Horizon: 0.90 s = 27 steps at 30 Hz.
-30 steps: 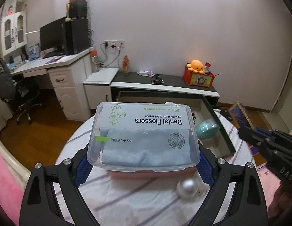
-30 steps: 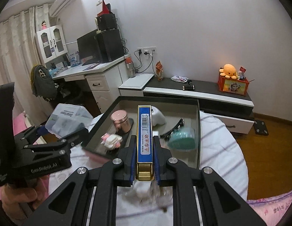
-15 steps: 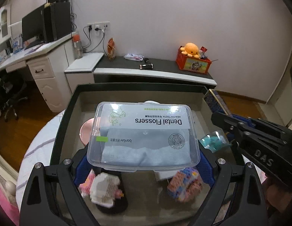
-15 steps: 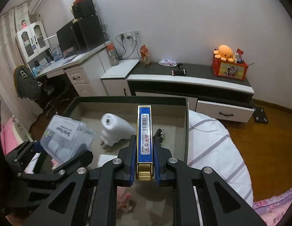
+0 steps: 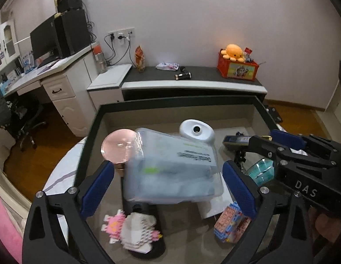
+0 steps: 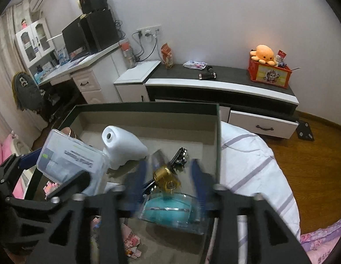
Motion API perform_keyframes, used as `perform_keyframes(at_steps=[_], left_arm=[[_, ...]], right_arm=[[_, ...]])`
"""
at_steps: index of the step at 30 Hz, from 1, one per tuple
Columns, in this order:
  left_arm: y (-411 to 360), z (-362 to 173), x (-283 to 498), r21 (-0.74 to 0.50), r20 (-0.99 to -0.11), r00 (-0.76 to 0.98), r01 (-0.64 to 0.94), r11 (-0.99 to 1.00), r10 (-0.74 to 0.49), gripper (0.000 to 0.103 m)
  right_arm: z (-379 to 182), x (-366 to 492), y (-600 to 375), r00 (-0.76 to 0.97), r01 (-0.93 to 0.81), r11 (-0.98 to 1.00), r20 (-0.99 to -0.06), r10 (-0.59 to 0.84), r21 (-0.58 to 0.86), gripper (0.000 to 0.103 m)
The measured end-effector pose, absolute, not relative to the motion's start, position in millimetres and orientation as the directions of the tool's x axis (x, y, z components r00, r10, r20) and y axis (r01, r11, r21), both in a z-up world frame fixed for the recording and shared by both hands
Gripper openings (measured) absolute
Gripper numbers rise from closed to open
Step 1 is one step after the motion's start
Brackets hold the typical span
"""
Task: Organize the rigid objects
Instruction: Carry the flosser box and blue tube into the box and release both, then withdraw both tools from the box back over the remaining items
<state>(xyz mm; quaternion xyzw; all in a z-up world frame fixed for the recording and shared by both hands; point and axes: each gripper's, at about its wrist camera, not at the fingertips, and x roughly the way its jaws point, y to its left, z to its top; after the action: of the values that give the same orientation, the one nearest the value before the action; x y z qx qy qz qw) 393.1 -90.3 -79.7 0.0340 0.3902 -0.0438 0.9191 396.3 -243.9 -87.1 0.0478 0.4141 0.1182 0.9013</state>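
Observation:
Both grippers hang over the dark-rimmed tray (image 5: 94, 129). My left gripper (image 5: 168, 189) is open, and the clear dental flosser box (image 5: 172, 167) sits blurred and tilted between its blue pads, free of them; the box also shows in the right wrist view (image 6: 71, 162). My right gripper (image 6: 168, 180) is open and blurred. The gold and blue box (image 6: 166, 176) is loose between its fingers, above the clear case with a teal thing (image 6: 172, 211). In the left wrist view the gold and blue box (image 5: 235, 140) lies ahead of the right gripper.
The tray also holds a white plastic piece (image 5: 196, 129), a pink round lid (image 5: 121, 146), a black clip (image 6: 180, 155), a pink and white brick figure (image 5: 130, 226) and an orange and blue brick block (image 5: 230, 224). The tray stands on a round striped-cloth table (image 6: 254, 160).
Both grippers have opened. The flosser box has dropped out of the left gripper, tilting into the tray. The gold and blue box has left the right gripper's hold and is falling.

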Motion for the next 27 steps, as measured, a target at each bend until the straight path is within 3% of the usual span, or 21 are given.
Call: perform_keyframes(at_steps=[2,6,8,17,27], left_arm=[[-83,-70,383,0.02,-0.699,0.713,0.099,0.995,-0.057,0.103],[-70,-53,360,0.027,-0.665,0.745,0.079,0.997,-0.041,0.103],[-64,-46,347,0.015,-0.655,0.755,0.069,0.997,-0.043,0.103],[-44,-12,280,-0.008,-0.603,0.797,0.038,0.999,-0.036,0.103],[-19,10,204,-0.039,-0.552,0.834,-0.006,0.999,-0.016,0.103]], right_arm=[[-82,392,-247,0.642,-0.166,0.965,-0.72,0.263,0.205,0.08],[-67,374,-244,0.668,-0.167,0.962,-0.693,0.27,0.215,0.087],[-59,364,-242,0.682,-0.151,0.964,-0.683,0.261,0.217,0.103],[-27,297,-234,0.751,-0.104,0.966,-0.618,0.233,0.238,0.103],[14,196,-228,0.83,-0.059,0.987,-0.542,0.131,0.148,0.103]])
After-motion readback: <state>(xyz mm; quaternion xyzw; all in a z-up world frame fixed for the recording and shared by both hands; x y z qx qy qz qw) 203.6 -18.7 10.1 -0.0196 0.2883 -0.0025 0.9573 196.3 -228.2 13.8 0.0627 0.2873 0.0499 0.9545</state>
